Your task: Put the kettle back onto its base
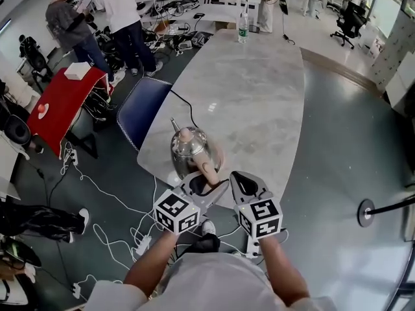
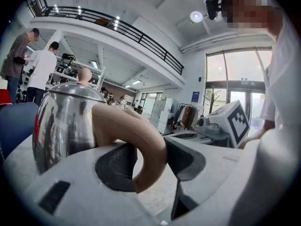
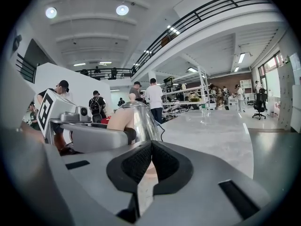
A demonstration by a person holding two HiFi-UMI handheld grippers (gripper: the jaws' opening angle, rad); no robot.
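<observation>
Upright shiny steel kettle [image 1: 188, 149], tan handle [image 1: 209, 166]

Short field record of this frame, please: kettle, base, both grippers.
kettle: shiny steel kettle with beige handle, at near end of grey marble table
base: not visible; black cord runs up to the kettle
left gripper: closed on the handle
right gripper: shut, empty, beside left

A long pale marble worktop [image 1: 259, 89] carries a clear bottle [image 1: 243, 28] at its far end; a blue chair [image 1: 144, 109] stands just beside it; nearby, a red table [image 1: 61, 109] (white box [image 1: 77, 70] on top); a person in a white top [image 1: 120, 2] stands beyond.
</observation>
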